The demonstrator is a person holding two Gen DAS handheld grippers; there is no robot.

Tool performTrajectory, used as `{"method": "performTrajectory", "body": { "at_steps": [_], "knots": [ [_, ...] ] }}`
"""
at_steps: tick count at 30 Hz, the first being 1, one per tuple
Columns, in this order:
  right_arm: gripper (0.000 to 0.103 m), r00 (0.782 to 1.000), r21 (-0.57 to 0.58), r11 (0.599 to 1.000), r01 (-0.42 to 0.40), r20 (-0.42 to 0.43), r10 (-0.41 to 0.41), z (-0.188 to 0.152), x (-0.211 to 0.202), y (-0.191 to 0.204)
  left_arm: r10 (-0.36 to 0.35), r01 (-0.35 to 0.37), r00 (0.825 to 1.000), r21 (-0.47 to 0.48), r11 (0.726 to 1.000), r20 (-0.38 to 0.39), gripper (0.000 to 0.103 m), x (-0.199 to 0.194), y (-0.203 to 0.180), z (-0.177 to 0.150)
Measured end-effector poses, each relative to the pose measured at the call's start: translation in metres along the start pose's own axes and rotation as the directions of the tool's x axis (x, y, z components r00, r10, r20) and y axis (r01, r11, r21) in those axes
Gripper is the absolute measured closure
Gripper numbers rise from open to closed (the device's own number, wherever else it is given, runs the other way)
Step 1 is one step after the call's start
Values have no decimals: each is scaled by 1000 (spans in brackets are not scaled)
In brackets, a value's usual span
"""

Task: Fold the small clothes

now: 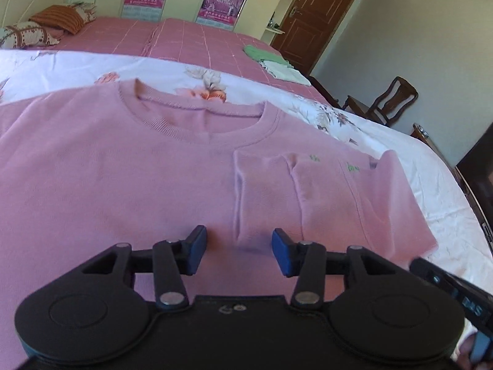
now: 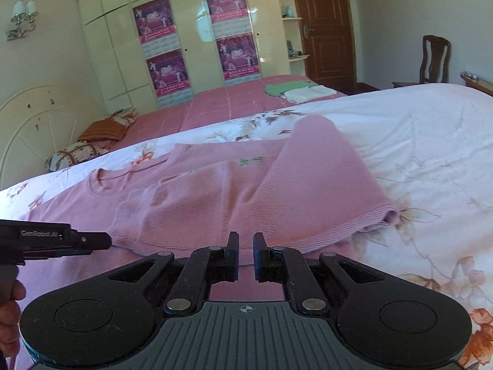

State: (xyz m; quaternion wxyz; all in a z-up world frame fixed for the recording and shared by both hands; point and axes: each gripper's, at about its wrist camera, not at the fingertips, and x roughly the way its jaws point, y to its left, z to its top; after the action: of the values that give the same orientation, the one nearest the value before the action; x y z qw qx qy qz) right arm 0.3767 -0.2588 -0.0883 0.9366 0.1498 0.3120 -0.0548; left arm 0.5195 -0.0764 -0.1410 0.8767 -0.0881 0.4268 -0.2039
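Note:
A pink knit sweater (image 1: pixel 123 169) lies flat on a white floral bedspread (image 1: pixel 416 166), neckline away from me. Its right side and sleeve (image 1: pixel 277 191) are folded inward over the body. My left gripper (image 1: pixel 239 248) is open and empty, hovering just above the sweater with the cuff of the folded sleeve between its blue pads. In the right wrist view the same sweater (image 2: pixel 200 203) shows with the folded part (image 2: pixel 308 182) on top. My right gripper (image 2: pixel 246 254) is open with a narrow gap, empty, just above the folded part's near edge.
A second bed with a pink checked cover (image 1: pixel 191 40) lies beyond, with pillows (image 1: pixel 58 18) and folded green and white clothes (image 2: pixel 295 91) on it. A wardrobe (image 2: pixel 185 30), a brown door (image 2: pixel 323 24) and wooden chairs (image 1: pixel 388 101) stand behind.

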Motion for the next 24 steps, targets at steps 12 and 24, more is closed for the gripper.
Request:
{"method": "performTrajectory", "body": {
  "at_steps": [12,24],
  "knots": [
    [95,1000,97,995,8,-13,-7,-8,-35,-57,44,-50,967,16,999,250,100,-66,10,16],
    [94,998,175,984,-38,-48,47,-1,-17,-77,139,-135,980,-37,990,142,100,-48,45,-15]
  ]
}}
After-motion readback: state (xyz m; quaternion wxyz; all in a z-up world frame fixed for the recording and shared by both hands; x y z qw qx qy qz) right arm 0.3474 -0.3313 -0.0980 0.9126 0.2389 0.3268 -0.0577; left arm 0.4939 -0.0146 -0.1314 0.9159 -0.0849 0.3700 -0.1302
